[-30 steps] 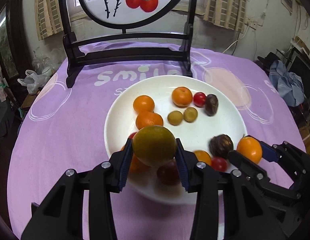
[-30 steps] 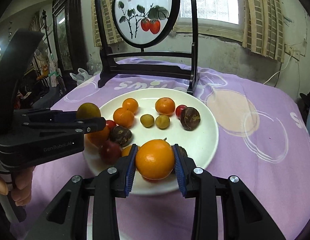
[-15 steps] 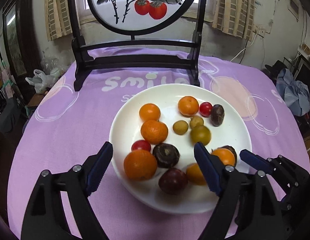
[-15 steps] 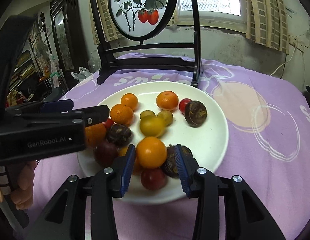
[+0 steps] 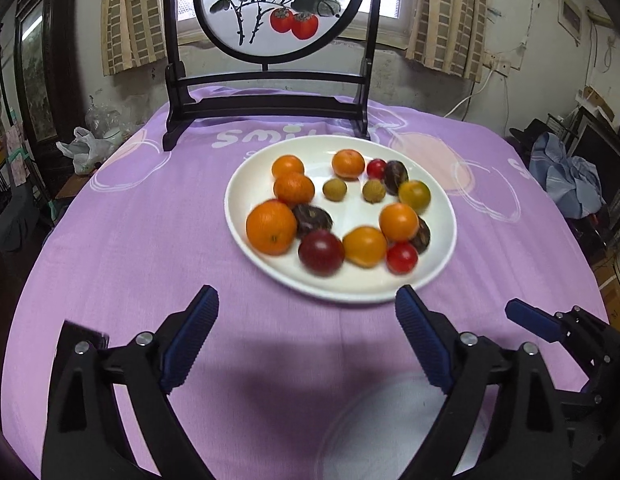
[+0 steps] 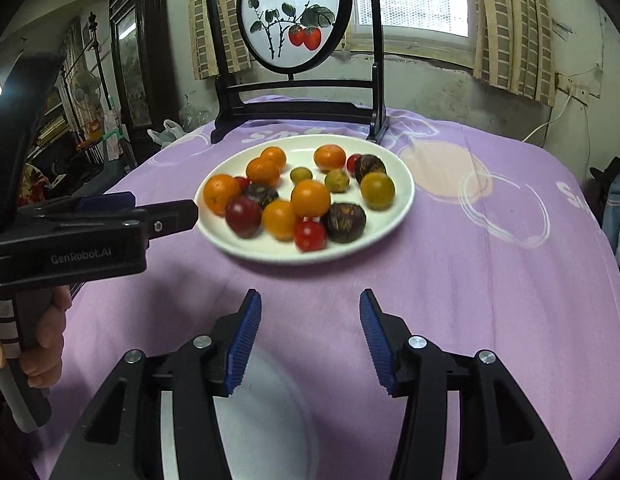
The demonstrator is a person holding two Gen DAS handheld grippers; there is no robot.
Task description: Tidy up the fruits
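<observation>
Left claw (image 5: 306,308): released, jaws spreading wider, nothing between them; it hangs over the purple cloth (image 5: 150,248) short of the plate.
Right claw (image 6: 306,300): released, jaws widening, nothing between the blue pads (image 6: 242,336); also over bare cloth short of the plate.
Fruits: all lie on the white plate (image 5: 246,184) at mid-bench, in front of the dark wooden stand (image 5: 270,108) with the round painted panel.
Oranges: the biggest one (image 5: 271,227) sits at the plate's left edge, touching a dark fruit (image 5: 313,218).
Near rim: a deep red fruit (image 5: 321,252), an orange one (image 5: 364,246) and a small red tomato (image 5: 401,257) in a row.
Second plate: a pale rim (image 6: 278,408) shows under the right claw, blurred.
Hand: fingers (image 6: 46,344) wrap the left claw's handle.
</observation>
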